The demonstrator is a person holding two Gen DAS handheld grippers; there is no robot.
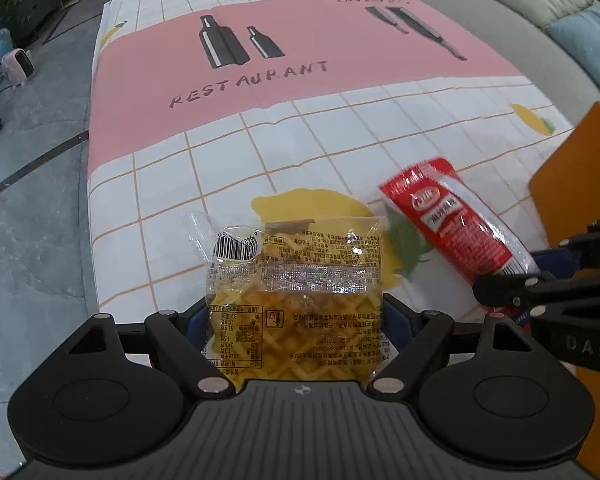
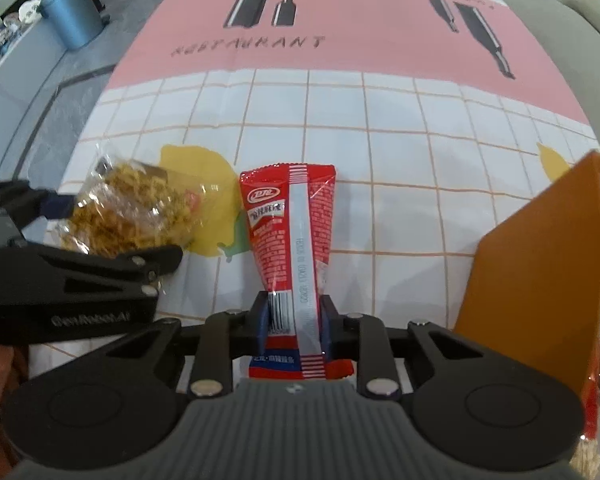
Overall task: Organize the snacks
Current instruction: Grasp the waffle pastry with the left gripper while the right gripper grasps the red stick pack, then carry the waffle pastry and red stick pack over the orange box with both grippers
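I think I am at the picking-up step, with one snack in each hand. My right gripper (image 2: 294, 322) is squeezed narrow on the bottom end of the red snack packet (image 2: 290, 224). The packet sticks out forward from the pads, over the tablecloth (image 2: 400, 152). My left gripper (image 1: 296, 320) stands wide, with the yellow noodle bag (image 1: 296, 280) between its pads. The bag fills the gap, and I judge it held. Next I should carry both snacks to the orange box (image 2: 540, 264), which sits just to the right of my right gripper. The left bag has farther to go. The crinkly bags could slip.
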